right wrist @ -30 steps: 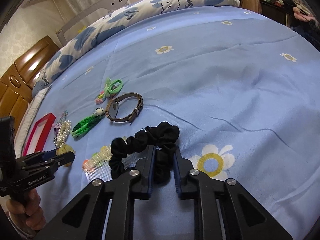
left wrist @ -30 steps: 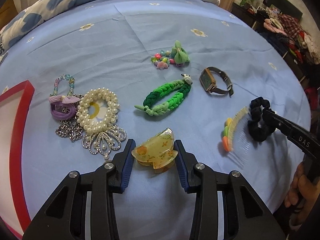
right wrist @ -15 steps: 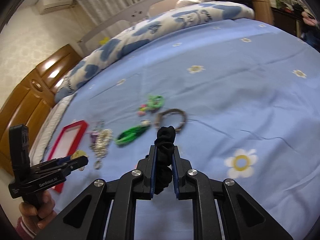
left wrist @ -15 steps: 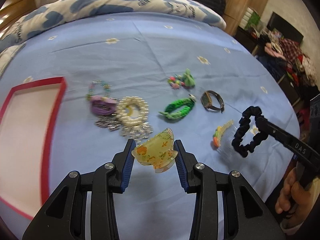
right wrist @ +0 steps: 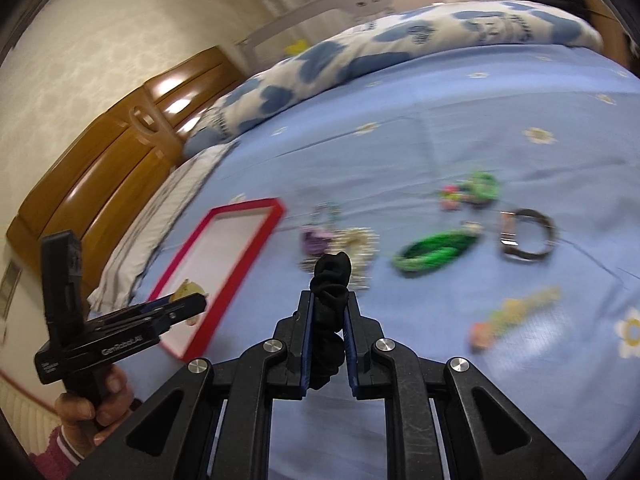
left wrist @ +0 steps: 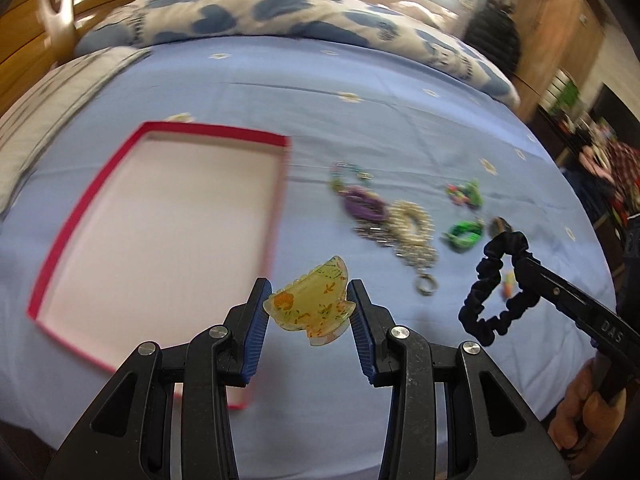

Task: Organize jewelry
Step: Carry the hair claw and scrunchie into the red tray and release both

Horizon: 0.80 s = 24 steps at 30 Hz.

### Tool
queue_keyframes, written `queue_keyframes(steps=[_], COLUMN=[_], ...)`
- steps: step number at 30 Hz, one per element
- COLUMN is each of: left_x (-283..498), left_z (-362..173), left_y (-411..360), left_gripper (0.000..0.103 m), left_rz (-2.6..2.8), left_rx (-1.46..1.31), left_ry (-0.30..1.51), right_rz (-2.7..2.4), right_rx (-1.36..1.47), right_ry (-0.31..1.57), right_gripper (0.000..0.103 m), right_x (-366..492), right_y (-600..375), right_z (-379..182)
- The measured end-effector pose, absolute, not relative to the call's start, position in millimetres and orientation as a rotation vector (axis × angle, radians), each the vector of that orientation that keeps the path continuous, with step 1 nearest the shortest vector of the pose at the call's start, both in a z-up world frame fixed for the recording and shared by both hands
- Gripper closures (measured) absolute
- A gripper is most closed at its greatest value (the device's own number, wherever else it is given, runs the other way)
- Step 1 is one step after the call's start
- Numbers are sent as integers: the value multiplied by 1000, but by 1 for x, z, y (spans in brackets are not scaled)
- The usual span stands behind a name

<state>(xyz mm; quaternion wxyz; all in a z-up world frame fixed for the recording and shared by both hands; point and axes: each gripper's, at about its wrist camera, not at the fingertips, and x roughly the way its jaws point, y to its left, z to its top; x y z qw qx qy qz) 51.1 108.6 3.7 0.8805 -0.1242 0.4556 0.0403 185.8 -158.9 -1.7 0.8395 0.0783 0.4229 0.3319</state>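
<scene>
Because the translucent yellow plastic claw clip (left wrist: 312,309) is rigid and brittle, the left gripper (left wrist: 309,320) clamps its side edges, held aloft just right of the shallow red-rimmed tray (left wrist: 276,208), while in the right view the right gripper (right wrist: 328,334), jaws nearly together, pinches the soft black fabric scrunchie (right wrist: 331,280) right of that tray (right wrist: 228,288).

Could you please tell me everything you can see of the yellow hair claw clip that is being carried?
The hair claw clip is translucent yellow-green, seemingly plastic, with orange flower and leaf marks and a scalloped upper edge. It is off the bed, pinched at both sides between the blue pads of the left hand-held gripper, tilted slightly, its broad patterned face toward the camera. Only those pads touch it. In the right wrist view it appears small and blurred at that gripper's tip, over the near corner of the red-rimmed tray.
</scene>
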Motion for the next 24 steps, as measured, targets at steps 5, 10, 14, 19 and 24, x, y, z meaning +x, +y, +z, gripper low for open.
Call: queue_keyframes(steps=[5, 10, 14, 19, 24], left_x=[36, 26, 22, 23, 28], left_z=[5, 3, -1, -7, -19], left_y=[149, 182, 204, 224, 239], left_gripper=[66, 66, 66, 66, 66], left_rz=[170, 242, 284, 323, 345], left_rx=[-290, -310, -323, -327, -331], left_ry=[936, 933, 939, 950, 977], right_rz=[810, 902, 968, 1028, 1053], right_rx=[139, 116, 109, 111, 78], right_ry=[902, 917, 931, 986, 1049], right_gripper=[90, 90, 90, 90, 90], right_x=[177, 171, 165, 162, 160], right_y=[-104, -55, -22, 20, 51], right_z=[-2, -4, -5, -21, -43])
